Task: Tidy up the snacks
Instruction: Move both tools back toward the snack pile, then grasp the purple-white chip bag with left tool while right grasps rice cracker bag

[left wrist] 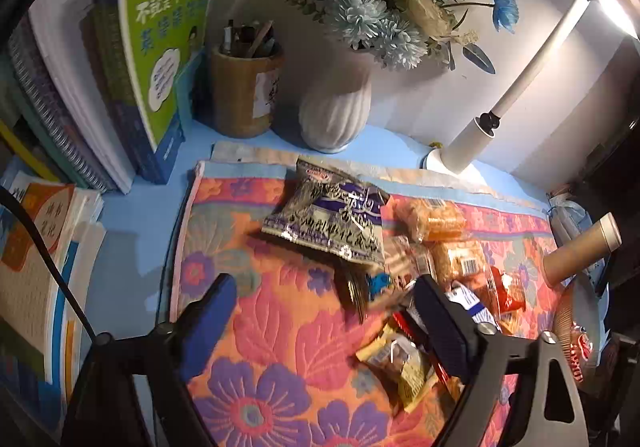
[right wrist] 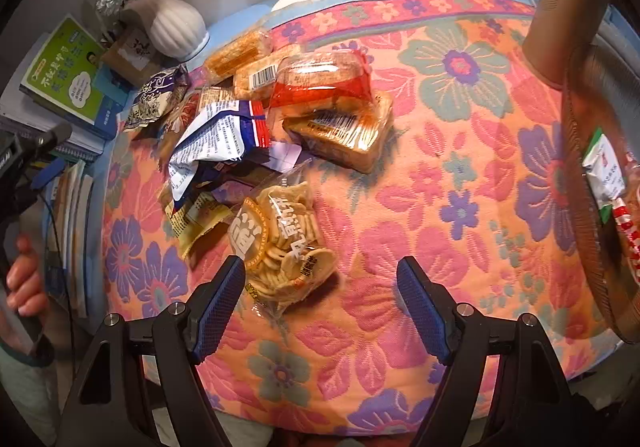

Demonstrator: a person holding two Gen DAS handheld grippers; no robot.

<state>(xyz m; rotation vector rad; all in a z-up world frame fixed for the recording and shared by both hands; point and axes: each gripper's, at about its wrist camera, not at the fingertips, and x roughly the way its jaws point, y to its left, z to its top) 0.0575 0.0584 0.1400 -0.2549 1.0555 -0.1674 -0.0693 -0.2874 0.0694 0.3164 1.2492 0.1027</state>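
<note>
Two grippers are hovering over a floral cloth (right wrist: 460,175) carrying a pile of snack packets. The left gripper (left wrist: 324,311) is standing with jaws wide apart and nothing between them; the right gripper (right wrist: 322,299) is likewise spread, gripping nothing. Just ahead of the right gripper's left finger, a clear bag of round crackers (right wrist: 280,243) printed with large white characters is lying on the cloth. Behind that bag, a blue-and-white packet (right wrist: 216,139) with fine print is resting against barcode-labelled wrapped cakes (right wrist: 340,131). A dark packet with white script (left wrist: 332,215) is lying at the pile's far end, near a white ribbed vase (left wrist: 336,111). Left of the vase, a green book (left wrist: 168,47) with white Chinese lettering is standing upright
</note>
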